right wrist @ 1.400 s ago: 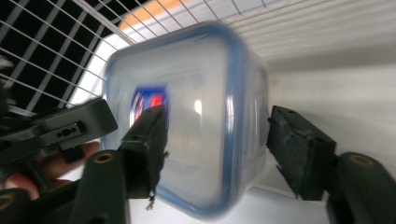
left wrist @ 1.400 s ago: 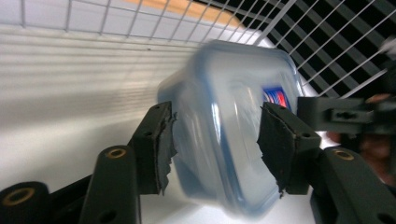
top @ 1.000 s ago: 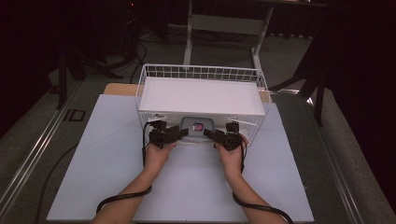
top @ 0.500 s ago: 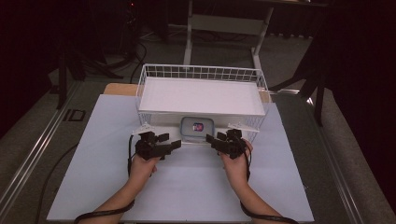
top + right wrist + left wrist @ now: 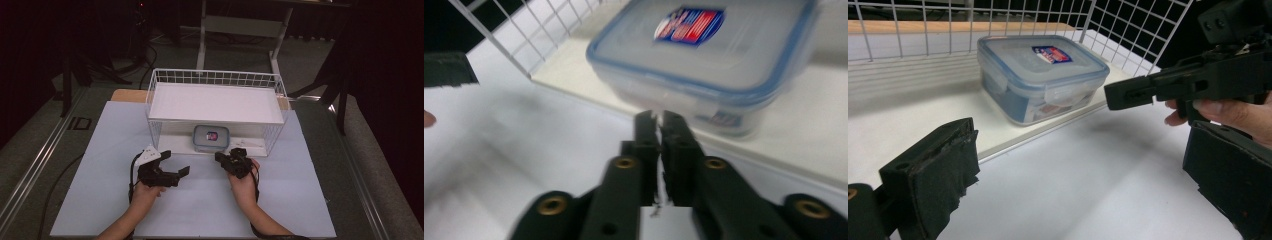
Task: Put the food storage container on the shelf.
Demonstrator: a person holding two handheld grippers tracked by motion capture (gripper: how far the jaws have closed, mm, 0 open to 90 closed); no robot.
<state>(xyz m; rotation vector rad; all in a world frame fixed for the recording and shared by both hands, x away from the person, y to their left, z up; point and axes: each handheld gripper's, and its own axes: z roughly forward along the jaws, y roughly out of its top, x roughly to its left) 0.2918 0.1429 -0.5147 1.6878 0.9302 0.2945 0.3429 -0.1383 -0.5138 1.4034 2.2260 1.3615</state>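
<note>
Food container (image 5: 211, 138) with the blue-rimmed clip lid sits on the lower shelf of the white wire rack (image 5: 216, 78), at its front edge. My right gripper (image 5: 224, 158) has just pressed its jaws together on nothing, just short of it. My left gripper (image 5: 176, 164), jaws just spread wide and empty, sits well apart over the bare white mat (image 5: 200, 210).

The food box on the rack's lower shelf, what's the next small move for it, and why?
Probably bring the left tongs forward to the box. Their jaws have just been opening and stand wide with nothing between them, while the right tongs have just closed on nothing, right before the box's front. The box sits at the shelf's front edge, lid clipped, free on all sides.
</note>
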